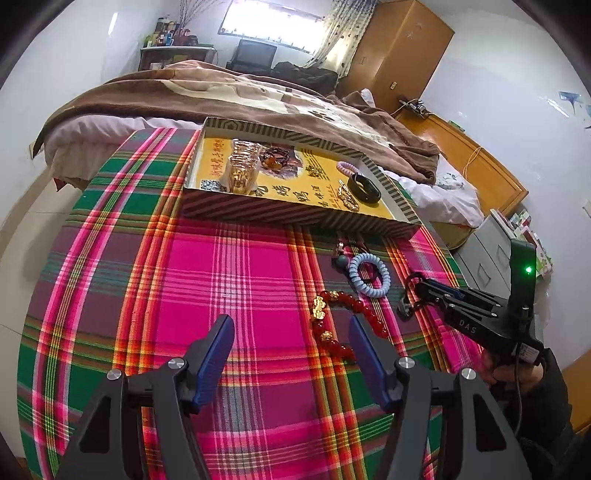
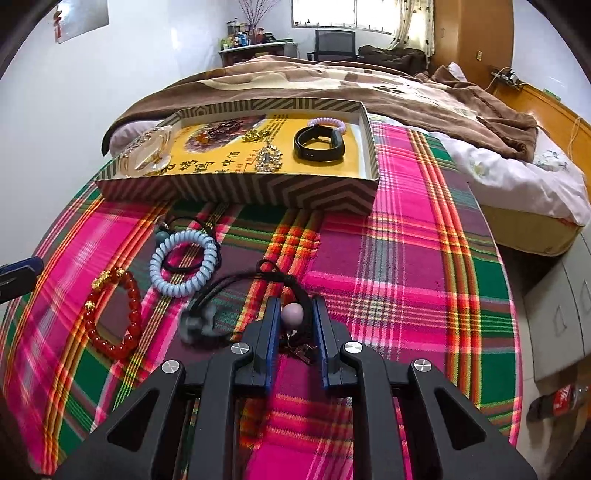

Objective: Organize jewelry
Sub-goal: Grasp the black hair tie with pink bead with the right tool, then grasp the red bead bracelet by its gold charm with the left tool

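Plaid cloth [image 2: 406,258] (bare) beside right gripper [image 2: 293,314]

Both grippers are built of black angular links fastened with round silver screws, and blue ribbed pads line the jaws. The right gripper [image 1: 406,295] is marked "DAS" in white, is lit by a green lamp, and is trailed by a black cable past a dark sleeve.

A lived-in home bedroom

A bed [image 2: 480,173] under a brown blanket [image 2: 332,85] fills the room, with a wooden wardrobe [image 1: 399,48], a curtained window [image 1: 273,18], a cluttered shelf [image 1: 173,33] of bottles and a plaid-covered worktop [image 2: 406,258] at the bed's foot
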